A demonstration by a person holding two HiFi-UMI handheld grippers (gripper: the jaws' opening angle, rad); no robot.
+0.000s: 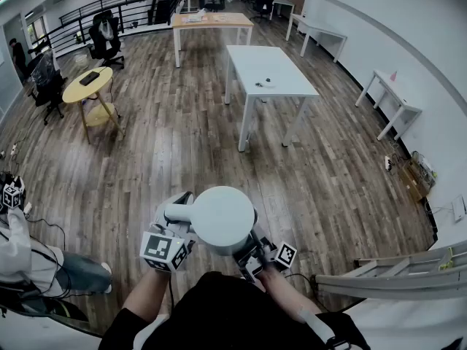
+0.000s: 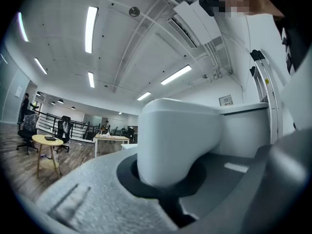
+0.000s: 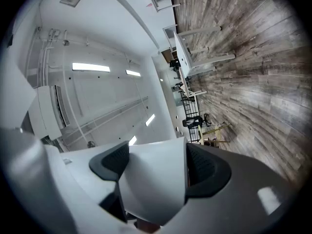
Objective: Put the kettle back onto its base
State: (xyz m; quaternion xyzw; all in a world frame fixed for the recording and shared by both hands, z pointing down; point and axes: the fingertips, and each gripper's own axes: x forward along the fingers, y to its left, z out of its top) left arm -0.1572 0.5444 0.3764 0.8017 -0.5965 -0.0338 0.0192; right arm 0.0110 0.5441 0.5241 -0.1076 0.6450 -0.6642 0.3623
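**Kettle held between both grippers, over the floor**

Kettle (image 1: 222,217): white, its round lid seen from above. It is carried over the wood floor (image 1: 182,152), just in front of the person's dark-clothed body, with one gripper on each side.

Left gripper (image 1: 177,221): at the kettle's 9 o'clock. The fingers are drawn narrow and clamp the kettle's handle. In the left gripper view the handle stands in the dark-lined hollow between them. The marker cube sits at the kettle's 7 o'clock.

Right gripper (image 1: 249,254): at the kettle's 5 o'clock, low against the kettle's body. The fingers are spread wide. Their dark pads (image 3: 207,167) press on either side of a white part of the kettle. Which part it is cannot be told.

Surroundings, taken from the kettle in the head view:
- White tabletop (image 1: 266,68) at 12 o'clock, well apart, carrying a few small dark items (image 1: 264,83).
- Round yellow table (image 1: 86,87) at 10 o'clock, with a flat dark object on it.
- Seated person (image 1: 73,272) at 9 o'clock, by the left edge.
- Metal ladder (image 1: 394,272) at 4 o'clock, beside the white wall.
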